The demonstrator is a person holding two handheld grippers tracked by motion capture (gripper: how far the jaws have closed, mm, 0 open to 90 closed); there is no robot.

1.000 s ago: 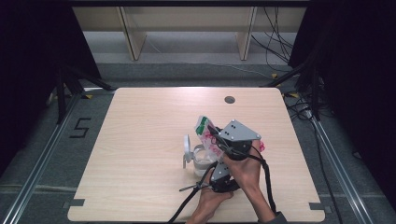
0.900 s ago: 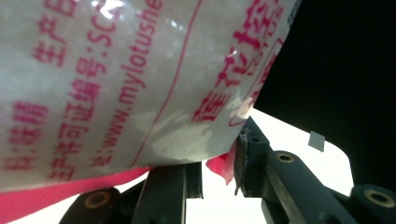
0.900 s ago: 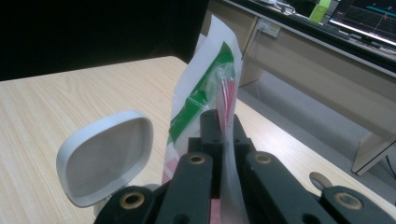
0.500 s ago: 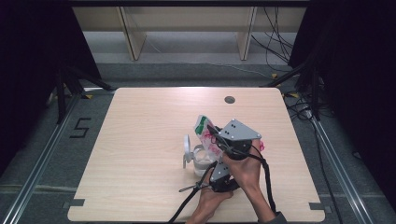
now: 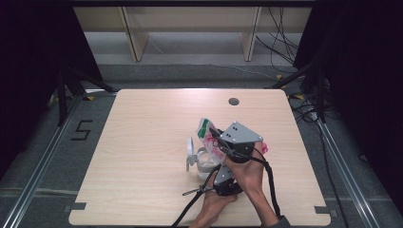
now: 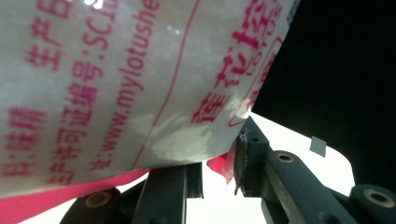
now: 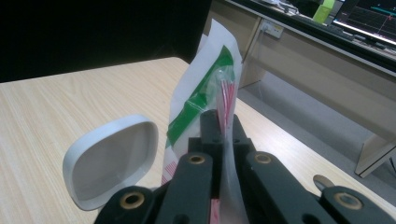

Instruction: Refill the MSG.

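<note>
the right gripper (image 7: 224, 126) pinches the red-printed plastic bag (image 7: 205, 93) beside the white container lid (image 7: 112, 158); the left gripper (image 6: 219, 158) clamps the bag's lower edge.

Right gripper (image 5: 219, 142) pinches the printed plastic bag (image 5: 205, 129) — tilted just above a white open-lidded container (image 5: 203, 161), whose lid (image 5: 190, 152) stands left — left gripper (image 5: 219, 176) beneath.

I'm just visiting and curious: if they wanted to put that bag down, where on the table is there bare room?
The table's whole left half is bare wood, from the container's open lid out to the left edge. The far strip around the round hole is free too. It is crowded near the front right, where both hands, the bag and the container bunch together.
</note>
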